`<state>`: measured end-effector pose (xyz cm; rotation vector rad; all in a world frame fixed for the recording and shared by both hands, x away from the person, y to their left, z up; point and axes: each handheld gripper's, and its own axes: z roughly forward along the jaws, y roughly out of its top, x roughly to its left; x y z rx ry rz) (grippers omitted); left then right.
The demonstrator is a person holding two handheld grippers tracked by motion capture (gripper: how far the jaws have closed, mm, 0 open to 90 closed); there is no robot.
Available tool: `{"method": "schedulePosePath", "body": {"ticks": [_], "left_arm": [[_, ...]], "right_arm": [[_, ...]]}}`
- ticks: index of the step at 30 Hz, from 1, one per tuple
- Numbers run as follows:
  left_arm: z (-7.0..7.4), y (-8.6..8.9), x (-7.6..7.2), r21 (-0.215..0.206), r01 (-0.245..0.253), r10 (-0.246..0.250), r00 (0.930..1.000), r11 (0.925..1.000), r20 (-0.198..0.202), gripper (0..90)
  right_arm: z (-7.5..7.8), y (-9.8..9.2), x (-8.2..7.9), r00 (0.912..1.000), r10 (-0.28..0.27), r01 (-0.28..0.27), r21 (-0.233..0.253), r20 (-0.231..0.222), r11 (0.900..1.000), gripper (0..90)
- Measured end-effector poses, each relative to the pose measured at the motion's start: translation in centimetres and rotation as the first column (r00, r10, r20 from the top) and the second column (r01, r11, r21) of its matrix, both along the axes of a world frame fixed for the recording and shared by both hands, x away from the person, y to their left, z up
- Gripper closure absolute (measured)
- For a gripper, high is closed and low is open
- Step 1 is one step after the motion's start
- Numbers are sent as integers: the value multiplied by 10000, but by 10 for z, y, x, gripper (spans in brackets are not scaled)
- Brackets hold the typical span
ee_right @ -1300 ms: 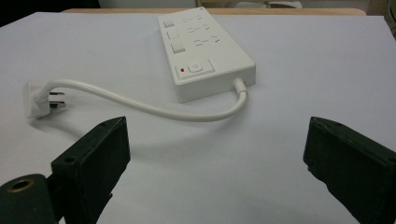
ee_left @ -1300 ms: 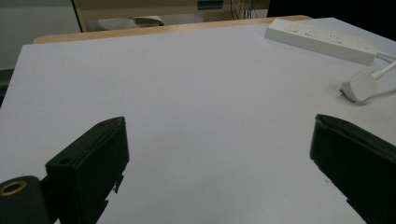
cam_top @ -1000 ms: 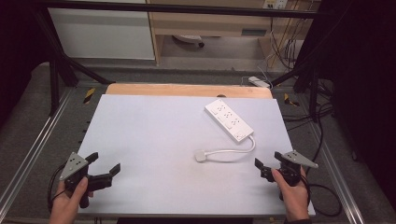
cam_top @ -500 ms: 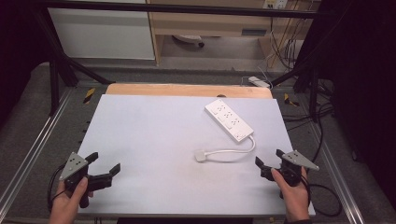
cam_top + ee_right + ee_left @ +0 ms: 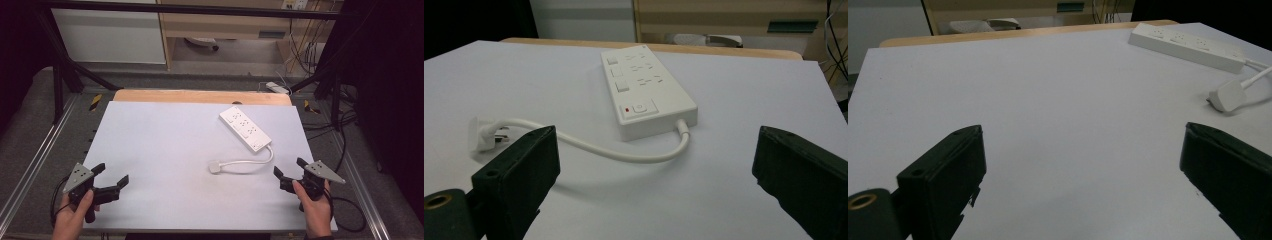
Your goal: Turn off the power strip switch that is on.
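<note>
A white power strip (image 5: 245, 128) lies at the back right of the pale table top (image 5: 165, 150), its short cable (image 5: 247, 161) curling to a white plug (image 5: 215, 167) near the middle. The power strip (image 5: 646, 95) and plug (image 5: 481, 134) lie ahead in the right gripper view; the left gripper view has the strip (image 5: 1185, 46) and plug (image 5: 1228, 95) far to its right. My left gripper (image 5: 110, 175) stands open at the front left corner, nothing between its jaws. My right gripper (image 5: 289, 168) stands open at the front right, a short way right of the plug.
A wooden board edge (image 5: 200, 96) runs along the table's far side. Metal rails (image 5: 35, 160) flank the table. Cables and another white power strip (image 5: 276, 88) lie on the floor beyond the back right. A hand (image 5: 70, 220) holds each gripper at the front edge.
</note>
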<state>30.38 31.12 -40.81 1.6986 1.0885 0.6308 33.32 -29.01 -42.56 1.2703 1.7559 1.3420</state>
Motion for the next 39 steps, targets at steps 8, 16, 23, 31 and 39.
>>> {"method": "schedulePosePath", "body": {"ticks": [8,16,23,31,39], "left_arm": [[0,0,0,17,22,-22,10000,10000,-52,45],[-1,0,0,-1,28,-28,10000,10000,-34,45],[-1,0,0,-69,63,-63,10000,10000,-57,45],[-2,4,1,-118,-41,39,9999,9999,-110,45],[-4,6,4,-179,-196,192,9996,9996,-211,45]], "right_arm": [[4,2,-3,9998,188,-186,411,-29,9990,53],[8,1,-2,10000,55,-53,444,-60,9990,42],[15,4,-2,9996,-150,137,518,254,9986,54],[27,11,3,9996,-270,267,528,50,9982,73],[31,13,14,9988,62,-49,276,-477,9996,35]]}}
